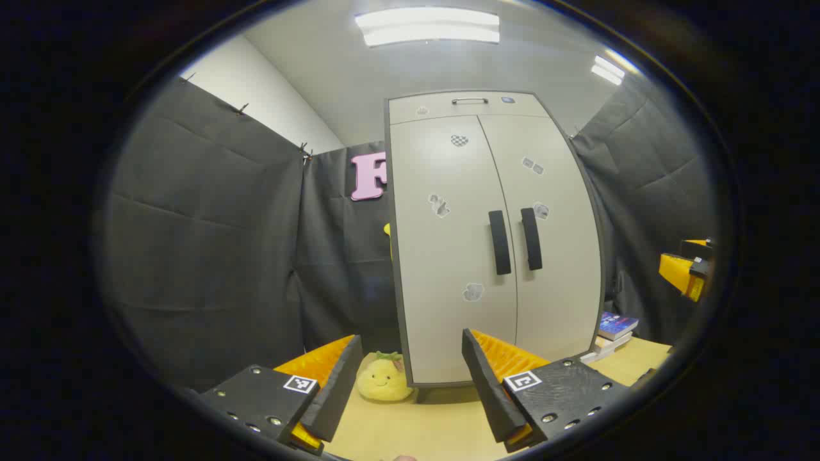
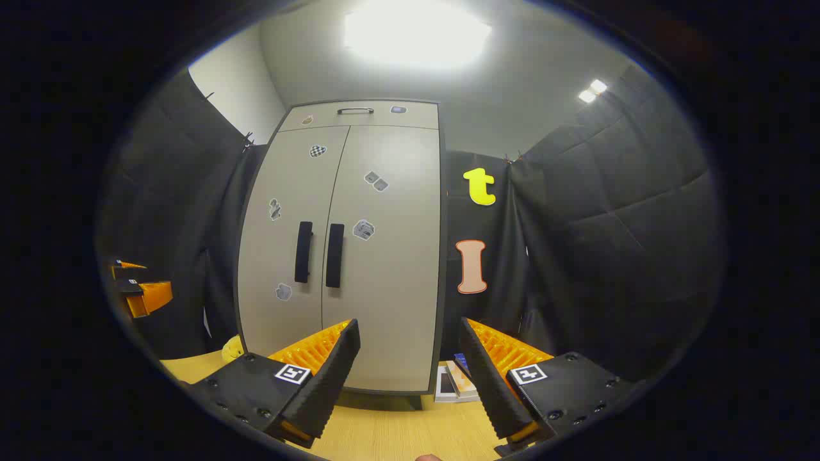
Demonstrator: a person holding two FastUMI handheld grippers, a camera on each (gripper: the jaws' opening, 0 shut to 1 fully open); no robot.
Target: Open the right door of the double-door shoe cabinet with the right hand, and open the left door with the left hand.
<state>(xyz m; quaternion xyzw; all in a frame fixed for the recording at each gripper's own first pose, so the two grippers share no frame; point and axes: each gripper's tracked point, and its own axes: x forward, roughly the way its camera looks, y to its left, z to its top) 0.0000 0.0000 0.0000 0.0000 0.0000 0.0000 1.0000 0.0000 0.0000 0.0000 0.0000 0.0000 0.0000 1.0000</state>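
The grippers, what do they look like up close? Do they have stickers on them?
Each gripper, the left gripper and the right gripper, has two long wedge-shaped fingers with ribbed inner faces. Behind them sit flat black plates dotted with small screws. Every plate carries a little square black-and-white marker tag, a bit like a sticker. Orange plastic parts show along the bodies.

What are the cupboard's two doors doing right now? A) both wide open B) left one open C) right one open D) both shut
D: both doors of the shoe cabinet sit flush, and the two dark handles hang side by side at the middle seam.
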